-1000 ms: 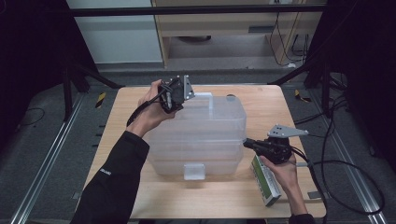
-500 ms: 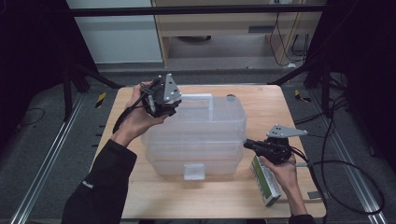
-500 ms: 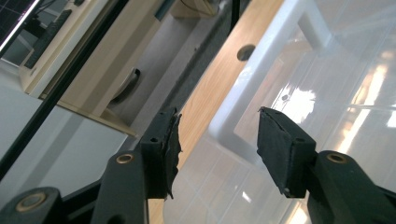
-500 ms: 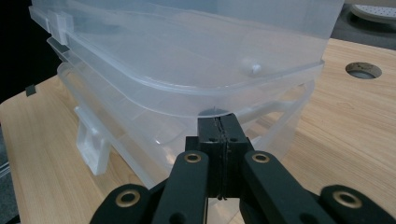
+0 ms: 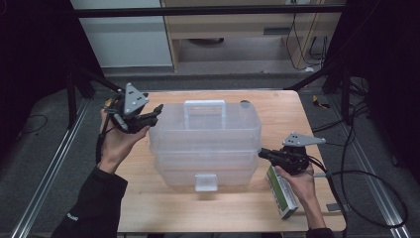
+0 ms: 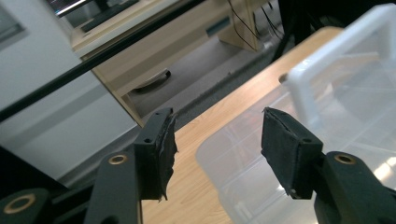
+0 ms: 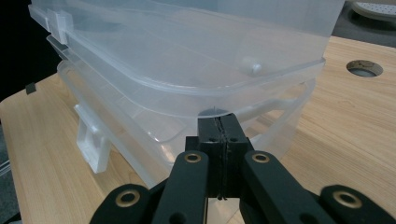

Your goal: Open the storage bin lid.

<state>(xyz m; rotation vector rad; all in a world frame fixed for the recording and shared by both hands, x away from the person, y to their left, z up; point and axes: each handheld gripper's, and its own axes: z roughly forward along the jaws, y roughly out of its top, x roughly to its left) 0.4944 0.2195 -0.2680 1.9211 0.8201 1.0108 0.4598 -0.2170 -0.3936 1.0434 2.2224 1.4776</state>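
While the left gripper [image 5: 154, 115], jaws just opened wide on nothing, hangs off the clear box's [image 5: 205, 148] left corner, the right gripper [image 5: 263, 153] is shut tight against its right edge.

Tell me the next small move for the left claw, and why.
Probably bring the left claw in onto the box's upper left corner rim. Its jaws have just been opening, nothing lies between them, and they point at that corner. The right claw, shut, rests against the box's right side under the lid edge, so the left end seems the one left to take.
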